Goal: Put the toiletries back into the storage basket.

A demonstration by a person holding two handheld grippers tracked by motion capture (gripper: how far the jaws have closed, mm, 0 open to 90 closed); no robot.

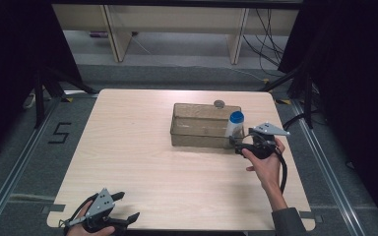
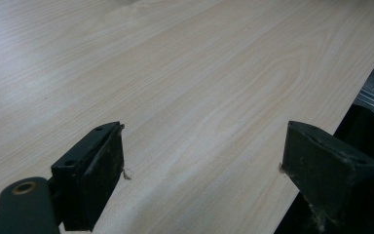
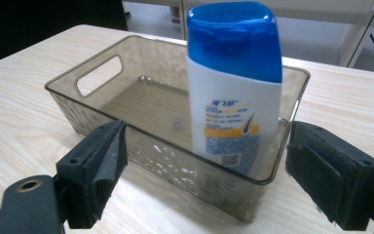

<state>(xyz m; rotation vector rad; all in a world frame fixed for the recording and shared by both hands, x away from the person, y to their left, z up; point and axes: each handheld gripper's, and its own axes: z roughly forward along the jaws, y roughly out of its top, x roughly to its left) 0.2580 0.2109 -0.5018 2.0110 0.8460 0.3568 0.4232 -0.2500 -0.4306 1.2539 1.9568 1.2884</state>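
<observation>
Down at the near left corner of the counter (image 1: 142, 196), the left gripper (image 1: 128, 206) rests idle, jaws spread wide over bare wood. Farther along the right side, the right gripper (image 1: 237, 143) sits with its jaws apart and empty, facing the shampoo bottle (image 3: 233, 92), which stands upright at the right end of the clear plastic bin (image 1: 177, 129). That bottle looks light, stiff and rather slick; I'd grip its white body above the bin's rim, below the blue cap. Its base is blurred behind the tinted wall, and a small round object (image 1: 219, 103) beyond the bin is too small to identify.
</observation>
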